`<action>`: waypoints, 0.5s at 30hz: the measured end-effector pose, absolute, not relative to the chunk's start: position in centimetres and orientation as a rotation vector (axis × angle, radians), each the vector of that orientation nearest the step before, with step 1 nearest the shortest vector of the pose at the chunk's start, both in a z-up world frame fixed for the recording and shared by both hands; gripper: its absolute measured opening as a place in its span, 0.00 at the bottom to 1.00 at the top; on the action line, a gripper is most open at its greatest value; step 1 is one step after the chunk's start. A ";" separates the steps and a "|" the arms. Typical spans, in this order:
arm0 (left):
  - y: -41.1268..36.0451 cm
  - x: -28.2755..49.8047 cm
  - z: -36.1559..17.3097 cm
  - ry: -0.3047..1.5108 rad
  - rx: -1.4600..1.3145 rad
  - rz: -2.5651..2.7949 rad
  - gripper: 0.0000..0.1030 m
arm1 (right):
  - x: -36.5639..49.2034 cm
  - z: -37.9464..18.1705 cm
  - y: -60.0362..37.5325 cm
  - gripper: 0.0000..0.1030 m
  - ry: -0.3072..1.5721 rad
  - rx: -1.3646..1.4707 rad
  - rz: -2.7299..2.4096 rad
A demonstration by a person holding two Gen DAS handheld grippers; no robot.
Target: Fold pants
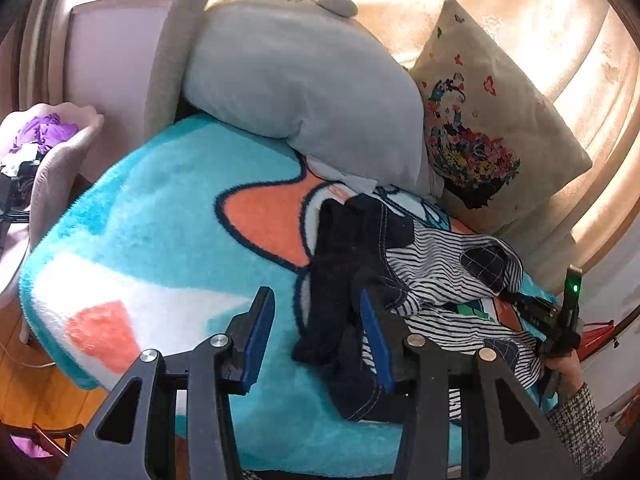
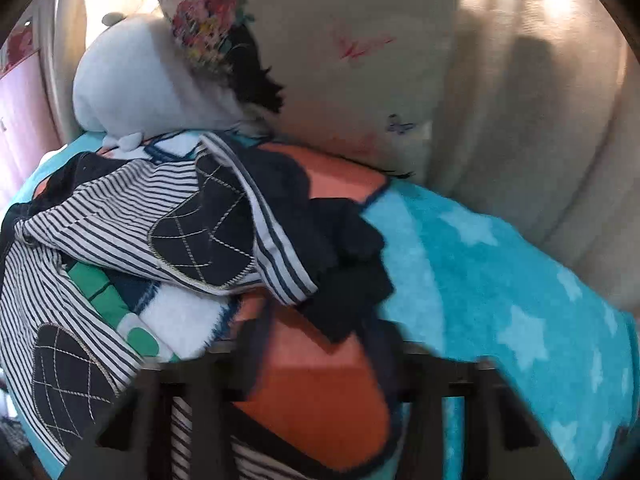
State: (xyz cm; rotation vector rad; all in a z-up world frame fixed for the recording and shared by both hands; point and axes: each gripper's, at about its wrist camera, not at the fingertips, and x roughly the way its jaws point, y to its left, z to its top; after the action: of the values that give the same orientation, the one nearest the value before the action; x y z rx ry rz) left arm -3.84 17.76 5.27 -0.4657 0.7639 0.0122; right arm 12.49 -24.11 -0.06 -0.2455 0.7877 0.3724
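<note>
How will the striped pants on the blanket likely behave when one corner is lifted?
Probably floppy: the striped pants lie crumpled in soft folds. Likely light, thin knit. They may drag rather than slide on the fuzzy blanket.

L gripper (image 1: 318, 336): jaws parted, blue pads facing each other, nothing pinched, pointing down-fwd toward 12 o'clock. R gripper (image 2: 316, 344): heavy motion blur in own view, fingers visibly apart, nothing clamped. From L cam, R gripper at 4 o'clock, R hand (image 1: 560, 368) wrapped round handle, checked sleeve (image 1: 580, 424) below.
</note>
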 end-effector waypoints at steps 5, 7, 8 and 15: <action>16.2 -3.3 5.4 0.774 -0.440 -0.023 0.42 | 11.7 3.5 -25.8 0.06 0.771 -0.114 0.355; 15.6 -3.0 5.7 0.775 -0.423 -0.035 0.42 | 10.4 6.3 -26.7 0.06 0.748 -0.038 0.399; 15.4 -2.9 5.9 0.774 -0.416 -0.040 0.42 | 9.9 7.6 -26.9 0.06 0.742 -0.013 0.419; 14.5 -1.5 6.0 0.774 -0.405 -0.067 0.44 | 9.8 13.5 -28.3 0.06 0.726 0.023 0.401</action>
State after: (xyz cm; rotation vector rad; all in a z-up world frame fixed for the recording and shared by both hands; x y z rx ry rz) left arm -1.49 14.50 5.99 -0.4050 0.7739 -0.0673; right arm 9.81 -28.27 13.53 0.0230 0.7255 0.4011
